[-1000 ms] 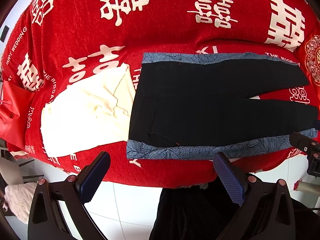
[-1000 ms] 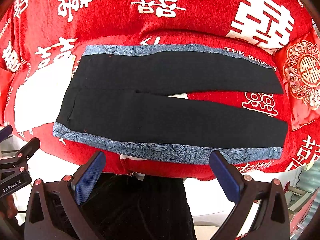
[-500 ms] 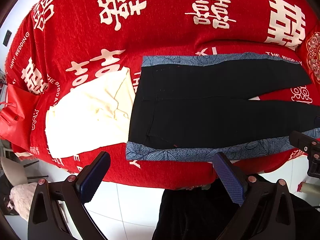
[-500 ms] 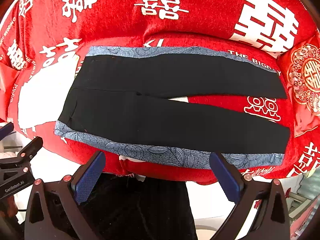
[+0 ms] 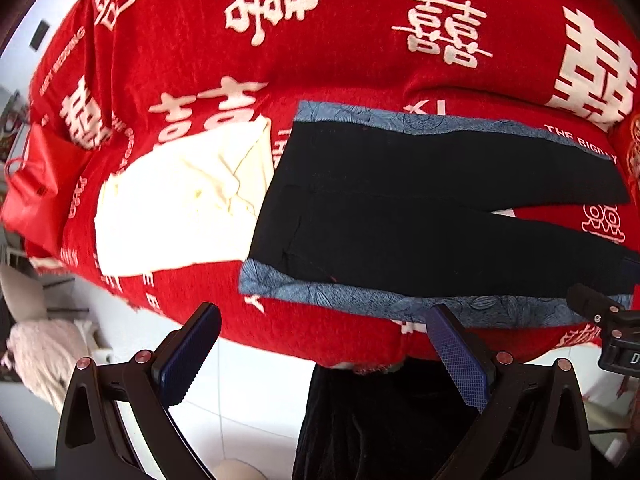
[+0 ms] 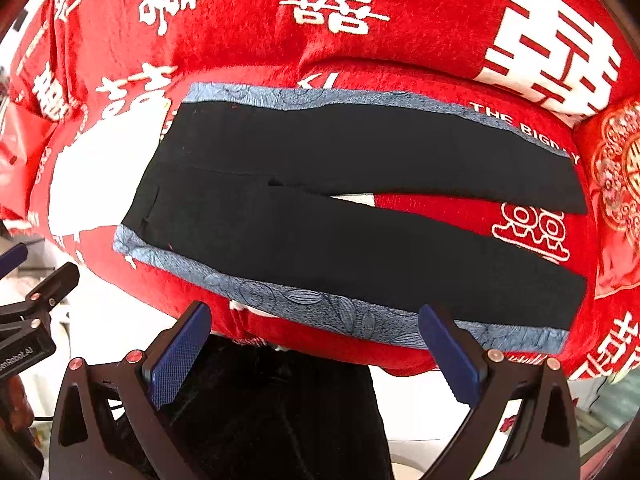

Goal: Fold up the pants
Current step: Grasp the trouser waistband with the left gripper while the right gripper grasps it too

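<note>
Red plush cloth (image 5: pixel 360 60) printed with large white double-happiness characters covers the whole bench, draping over its near edge above a white tiled floor (image 5: pixel 248 392). On it lie the pants (image 6: pixel 340 208), black with a blue leaf-patterned stripe down each outer side, spread flat with the waist toward the left and the two legs running to the right, parted so that a wedge of red cloth shows between them. The near leg's blue stripe runs just inside the bench's front edge. Just beside the waist, to the left, sits a folded cream garment (image 5: pixel 180 208), its right edge touching or nearly touching the waistband. A red bag (image 5: pixel 36 188) rests at the far left edge of the cloth, and a red cushion with a gold round motif (image 6: pixel 616 192) lies past the leg ends on the right. The left hand-held gripper (image 5: pixel 324 354) hovers off the bench's front edge below the waist, its blue-padded jaws spread wide and empty. The right hand-held gripper (image 6: pixel 314 354) hovers in front of the near leg, likewise spread and holding nothing.
</note>
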